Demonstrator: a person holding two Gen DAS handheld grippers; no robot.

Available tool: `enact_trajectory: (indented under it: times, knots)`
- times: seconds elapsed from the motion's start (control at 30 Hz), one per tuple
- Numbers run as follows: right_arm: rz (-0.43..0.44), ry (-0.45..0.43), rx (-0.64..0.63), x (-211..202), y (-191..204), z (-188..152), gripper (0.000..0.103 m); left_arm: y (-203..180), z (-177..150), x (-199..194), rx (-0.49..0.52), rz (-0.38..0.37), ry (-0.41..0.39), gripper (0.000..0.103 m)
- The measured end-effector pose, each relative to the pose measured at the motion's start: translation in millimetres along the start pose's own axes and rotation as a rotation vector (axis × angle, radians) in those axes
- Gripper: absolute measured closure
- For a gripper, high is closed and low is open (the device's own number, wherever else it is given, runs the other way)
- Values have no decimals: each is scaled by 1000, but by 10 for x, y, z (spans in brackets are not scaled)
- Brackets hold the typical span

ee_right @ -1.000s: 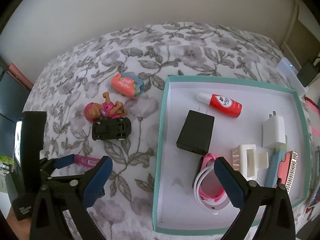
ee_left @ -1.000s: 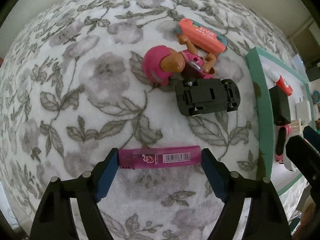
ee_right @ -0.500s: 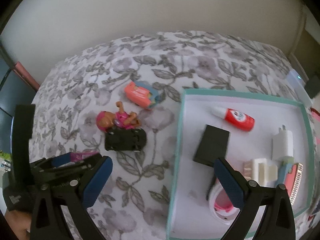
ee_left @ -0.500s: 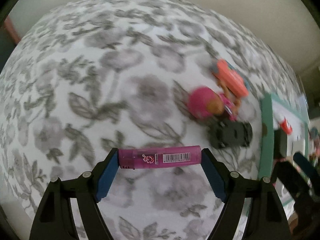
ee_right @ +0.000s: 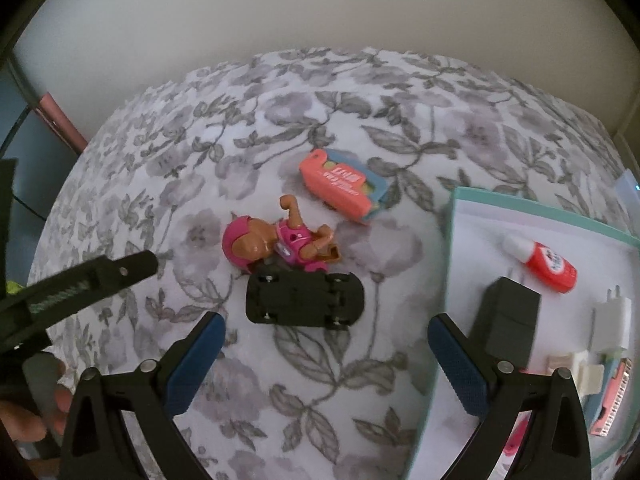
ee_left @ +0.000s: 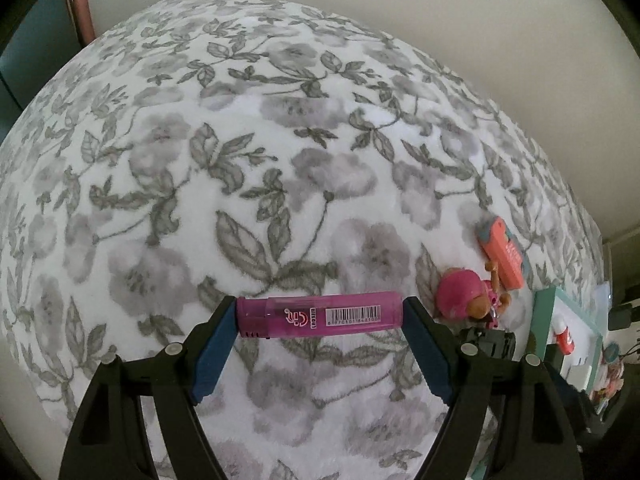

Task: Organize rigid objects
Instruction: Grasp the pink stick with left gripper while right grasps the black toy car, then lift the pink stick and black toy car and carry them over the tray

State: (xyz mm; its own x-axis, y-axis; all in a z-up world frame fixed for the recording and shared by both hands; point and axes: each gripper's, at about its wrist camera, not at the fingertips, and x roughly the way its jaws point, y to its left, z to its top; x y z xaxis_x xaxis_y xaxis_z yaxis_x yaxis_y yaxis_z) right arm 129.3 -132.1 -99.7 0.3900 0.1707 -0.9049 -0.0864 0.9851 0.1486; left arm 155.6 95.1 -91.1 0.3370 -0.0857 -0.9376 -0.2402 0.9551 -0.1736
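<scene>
My left claw point(ee_left: 320, 316) grips the pink lighter point(ee_left: 319, 315) end to end, 1 blue pad on each end, barcode side up. Lighter sits crosswise btwn the fingers, lifted clear of the floral cloth point(ee_left: 248, 152) below. Off to the right in this view: doll point(ee_left: 466, 295) w/ pink helmet, orange case point(ee_left: 505, 253) beyond it, a bit of the black car point(ee_left: 489, 341) just behind my right finger, and the teal-rimmed tray point(ee_left: 545, 312) at the far edge.

My right claw point(ee_right: 326, 342) stands wide, nothing btwn the pads. Black car point(ee_right: 305, 299) lies upside down, wheels up, just ahead of the gap and slightly left of centre, not touching either finger. Doll point(ee_right: 276, 245) lies touching the car's far side; orange case point(ee_right: 340, 186) is further back, apart from both. Tray point(ee_right: 450, 264) is to the right, its near corner behind my right finger. Inside it: red-and-white bottle point(ee_right: 540, 263), black box point(ee_right: 509, 318), white plug point(ee_right: 611, 326), plus some bits at the edge I can't make out. Part of my left claw's frame shows at far left of this view, w/ my hand point(ee_right: 24, 420) below it.
</scene>
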Motion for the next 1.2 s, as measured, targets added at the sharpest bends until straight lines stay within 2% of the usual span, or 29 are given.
enact_trajectory:
  times: [0.3, 0.5, 0.7, 0.97, 1.2]
  knots:
    - [-30, 36, -20, 266, 101, 56, 3, -132, -11, 159, -4, -10, 29, 21]
    - [-45, 44, -7, 350, 109, 86, 7, -150, -6, 194, 1, -14, 38, 21]
    - [-49, 45, -19, 375, 169, 109, 24, -161, 0, 199, 4, -15, 40, 21]
    - [-38, 31, -21, 263, 138, 62, 25, -257, 6, 158, 33, -13, 24, 21]
    - [-16, -22, 4, -91, 31, 38, 25, -416, 0, -105, 76, -37, -42, 21]
